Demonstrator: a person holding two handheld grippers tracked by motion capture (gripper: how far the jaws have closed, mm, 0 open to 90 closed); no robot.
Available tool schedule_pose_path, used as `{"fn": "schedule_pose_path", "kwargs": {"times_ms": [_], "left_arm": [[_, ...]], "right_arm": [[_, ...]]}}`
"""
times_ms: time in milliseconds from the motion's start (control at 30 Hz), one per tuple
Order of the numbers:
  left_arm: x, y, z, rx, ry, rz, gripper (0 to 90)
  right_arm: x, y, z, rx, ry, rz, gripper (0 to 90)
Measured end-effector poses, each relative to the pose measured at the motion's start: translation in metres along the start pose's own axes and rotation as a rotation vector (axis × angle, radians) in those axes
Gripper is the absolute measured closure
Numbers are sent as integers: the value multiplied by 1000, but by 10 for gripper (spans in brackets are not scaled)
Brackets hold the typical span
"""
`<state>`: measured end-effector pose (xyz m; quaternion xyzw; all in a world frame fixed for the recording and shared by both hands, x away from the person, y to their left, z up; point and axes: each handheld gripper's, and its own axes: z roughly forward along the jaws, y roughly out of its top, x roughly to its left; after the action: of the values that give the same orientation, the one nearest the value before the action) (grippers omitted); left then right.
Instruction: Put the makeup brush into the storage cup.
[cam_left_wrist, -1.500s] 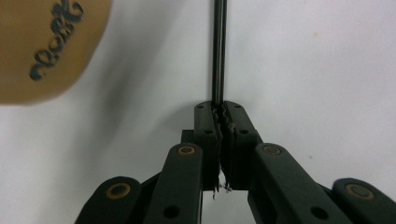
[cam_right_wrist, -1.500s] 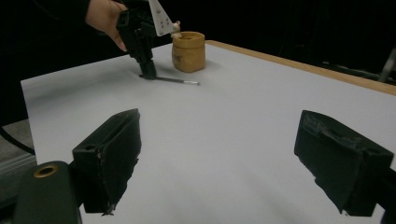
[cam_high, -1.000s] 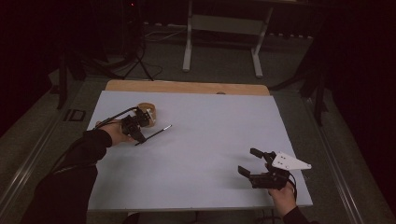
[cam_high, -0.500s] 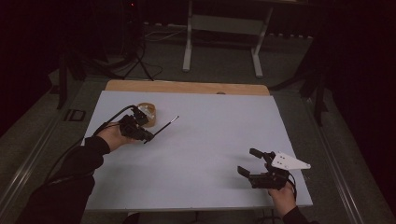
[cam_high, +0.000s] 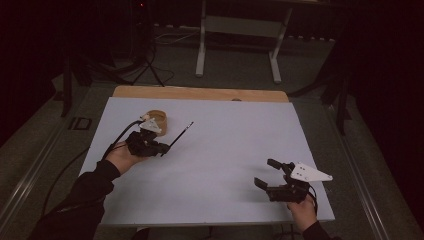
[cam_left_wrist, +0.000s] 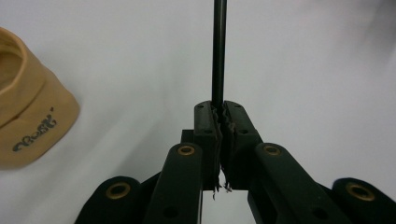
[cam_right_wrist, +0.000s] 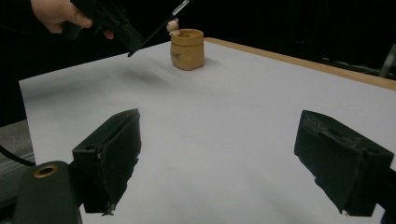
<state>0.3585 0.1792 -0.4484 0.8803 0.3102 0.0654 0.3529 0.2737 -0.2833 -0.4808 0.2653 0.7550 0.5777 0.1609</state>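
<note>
Black pen (cam_high: 179, 137), pointing up-right, away from holder (cam_high: 156, 120)

Only the tan holder (cam_high: 156, 120) stands on the white table (cam_high: 225, 145), just beside the left gripper (cam_high: 162, 148).

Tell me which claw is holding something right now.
The left claw, by the tan pot: shut on a thin black stick. The right claw near the table's front edge gapes open, nothing between its jaws.
</note>
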Motion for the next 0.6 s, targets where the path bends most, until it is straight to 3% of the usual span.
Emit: {"fn": "schedule_pose_path", "kwargs": {"times_ms": [67, 200, 333, 400, 600], "left_arm": [[-2, -3, 1, -22, 8, -1, 854], [-6, -6, 3, -65, -41, -4, 855], [-12, -9, 6, -131, -46, 19, 855], [-14, -11, 8, -160, -72, 13, 855], [-22, -16, 12, -231, -95, 19, 854]], "right_arm": [[0, 0, 1, 2, 1, 2, 146], [0, 0, 2, 16, 17, 28, 145], [-1, 1, 1, 10, 24, 41, 146], [-1, 1, 0, 8, 25, 47, 146], [0, 1, 1, 13, 28, 55, 146]]}}
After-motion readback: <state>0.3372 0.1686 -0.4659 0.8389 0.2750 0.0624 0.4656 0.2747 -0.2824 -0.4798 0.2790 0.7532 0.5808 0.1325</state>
